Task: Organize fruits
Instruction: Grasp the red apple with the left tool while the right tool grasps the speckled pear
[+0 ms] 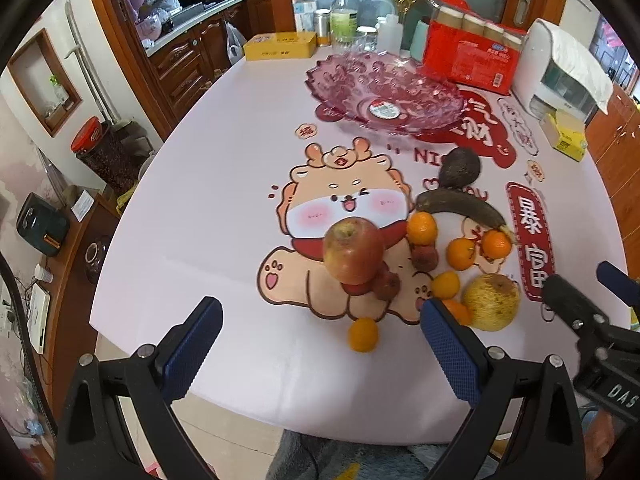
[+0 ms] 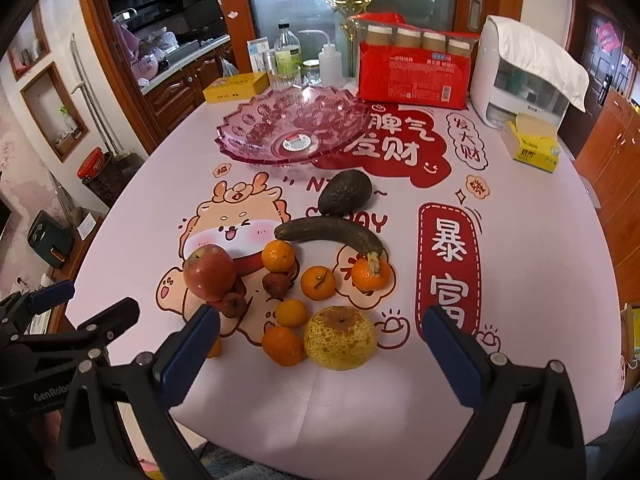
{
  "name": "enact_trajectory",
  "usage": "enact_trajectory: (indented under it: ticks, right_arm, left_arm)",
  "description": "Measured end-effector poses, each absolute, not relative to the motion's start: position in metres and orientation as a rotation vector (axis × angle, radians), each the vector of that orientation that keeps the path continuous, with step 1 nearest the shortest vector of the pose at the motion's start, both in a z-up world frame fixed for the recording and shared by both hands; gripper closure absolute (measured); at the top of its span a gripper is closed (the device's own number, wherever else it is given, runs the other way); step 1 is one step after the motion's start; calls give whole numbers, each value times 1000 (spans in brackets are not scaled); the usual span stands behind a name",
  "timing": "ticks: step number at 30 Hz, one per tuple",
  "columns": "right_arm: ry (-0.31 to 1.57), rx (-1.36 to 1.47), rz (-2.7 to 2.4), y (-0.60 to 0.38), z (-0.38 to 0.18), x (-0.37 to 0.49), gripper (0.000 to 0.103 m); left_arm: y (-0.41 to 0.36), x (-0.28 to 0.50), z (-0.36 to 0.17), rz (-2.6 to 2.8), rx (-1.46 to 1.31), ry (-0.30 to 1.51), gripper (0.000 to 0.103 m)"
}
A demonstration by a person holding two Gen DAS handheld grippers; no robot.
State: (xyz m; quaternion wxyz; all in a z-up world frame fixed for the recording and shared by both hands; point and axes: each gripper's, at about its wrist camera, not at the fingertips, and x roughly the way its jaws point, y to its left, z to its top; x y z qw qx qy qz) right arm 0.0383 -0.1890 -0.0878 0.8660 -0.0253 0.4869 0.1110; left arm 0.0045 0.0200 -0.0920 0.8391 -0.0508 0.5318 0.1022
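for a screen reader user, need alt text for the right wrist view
An open right gripper hovers over loose fruit on a cartoon-printed tablecloth: red apple, yellow pear, blackened banana. Behind sits an empty pink glass bowl.

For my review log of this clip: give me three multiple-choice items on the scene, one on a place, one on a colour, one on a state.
1. Where is the avocado?
A. in the bowl
B. on the table between bowl and banana
C. in a gripper

2. What colour is the glass bowl?
A. pink
B. green
C. blue

3. How is the right gripper?
A. shut on the apple
B. shut on nothing
C. open, holding nothing

Answers: 1 B, it lies on the cloth before the banana. 2 A, pink tinted glass. 3 C, fingers wide apart.
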Motion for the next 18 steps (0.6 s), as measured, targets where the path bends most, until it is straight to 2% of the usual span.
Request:
enact_trajectory:
  ticks: [9,18]
  right_arm:
    - [1087,-16,174,-188,-113,62,10]
    - [1142,-14,121,-193,-138,86,18]
  left_arm:
    - [53,30,-132,179,-135,1185,4]
    - [52,67,-180,86,-169,1248,5]
